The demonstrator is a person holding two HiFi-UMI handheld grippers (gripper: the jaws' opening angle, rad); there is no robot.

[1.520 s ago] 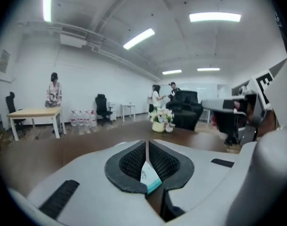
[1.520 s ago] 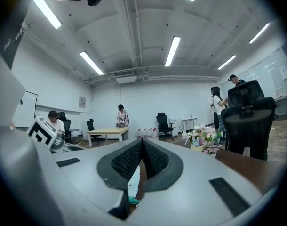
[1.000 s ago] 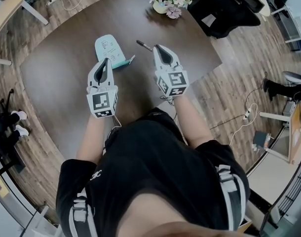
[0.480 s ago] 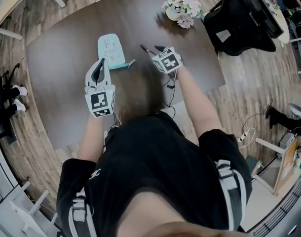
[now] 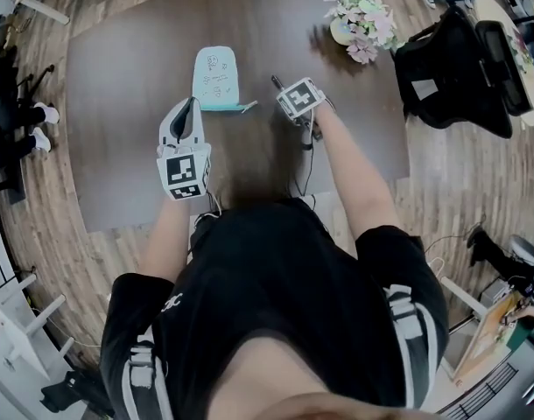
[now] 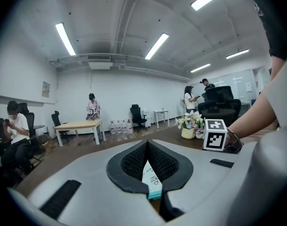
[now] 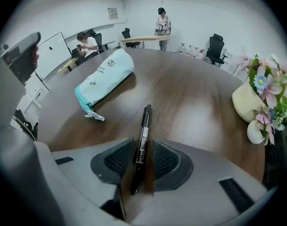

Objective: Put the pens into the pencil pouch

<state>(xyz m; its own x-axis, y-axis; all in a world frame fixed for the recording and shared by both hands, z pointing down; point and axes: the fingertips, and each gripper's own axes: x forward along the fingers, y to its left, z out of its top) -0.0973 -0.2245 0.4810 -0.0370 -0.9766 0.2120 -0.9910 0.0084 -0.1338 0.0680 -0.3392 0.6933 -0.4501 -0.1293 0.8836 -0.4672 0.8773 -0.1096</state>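
Observation:
The mint-green pencil pouch [image 5: 215,77] lies on the brown table, its zipper end toward me. A black pen [image 5: 275,82] lies to its right. My right gripper [image 5: 289,93] points steeply down over that pen. In the right gripper view the pen [image 7: 142,142] lies on the table between the open jaws [image 7: 139,161], with a gap still showing on its right side; the jaws have just been closing a little. The pouch [image 7: 103,81] lies beyond to the left. My left gripper [image 5: 190,105] hovers just short of the pouch, shut and empty [image 6: 147,147].
A pot of flowers [image 5: 359,29] [image 7: 263,98] stands at the table's far right. A black office chair [image 5: 451,68] stands past the table edge [image 5: 398,138]. A cable hangs from my right wrist. Several people and desks stand far off in the room.
My right gripper has swung from near level to pointing down over the pen, and its jaws have opened around it. The left gripper has dipped only slightly.

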